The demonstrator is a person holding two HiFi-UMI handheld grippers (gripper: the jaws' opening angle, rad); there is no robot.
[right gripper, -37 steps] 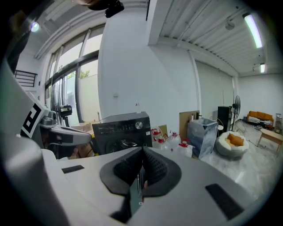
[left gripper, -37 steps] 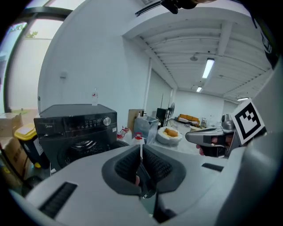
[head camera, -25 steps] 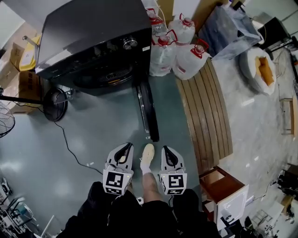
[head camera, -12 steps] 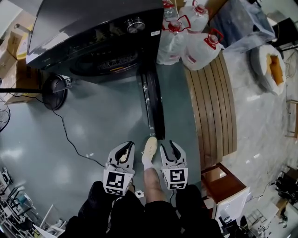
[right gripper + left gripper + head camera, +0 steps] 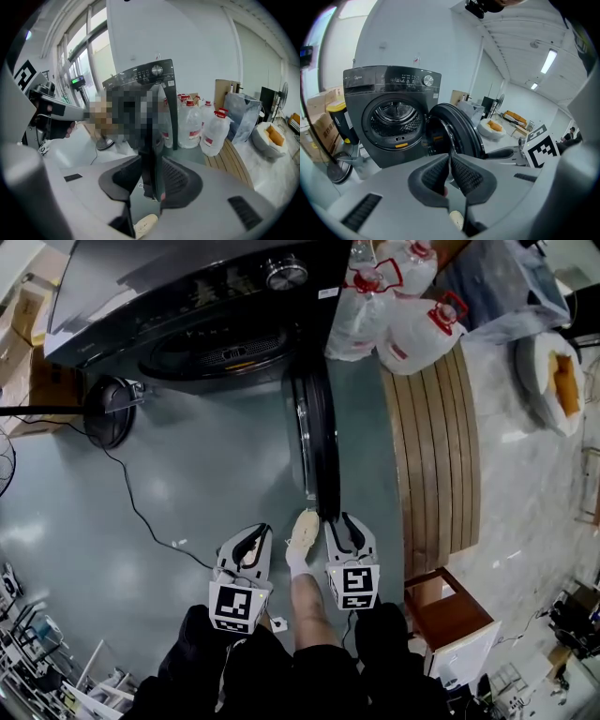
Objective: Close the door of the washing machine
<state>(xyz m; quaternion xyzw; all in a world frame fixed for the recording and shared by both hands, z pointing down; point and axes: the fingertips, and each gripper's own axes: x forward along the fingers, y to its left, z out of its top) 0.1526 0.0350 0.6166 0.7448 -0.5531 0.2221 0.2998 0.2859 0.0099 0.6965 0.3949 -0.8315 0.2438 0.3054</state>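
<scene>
The dark grey washing machine stands at the top of the head view, its drum uncovered. Its round door is swung wide open and points edge-on towards me. My right gripper is at the door's free end. Its jaws have just been opening and stand apart, and in the right gripper view the door's edge shows in the gap between them. My left gripper hangs to the left of the door, over the floor. Its pads are together with nothing between them.
Several water jugs stand right of the machine. A curved wooden slatted bench runs along the door's right side. A fan base and its cable lie on the floor at the left. My shoe is between the grippers.
Both grippers have come closer to the open door. The right gripper's jaws have opened and reached the door's free end. The left jaws stayed together.
</scene>
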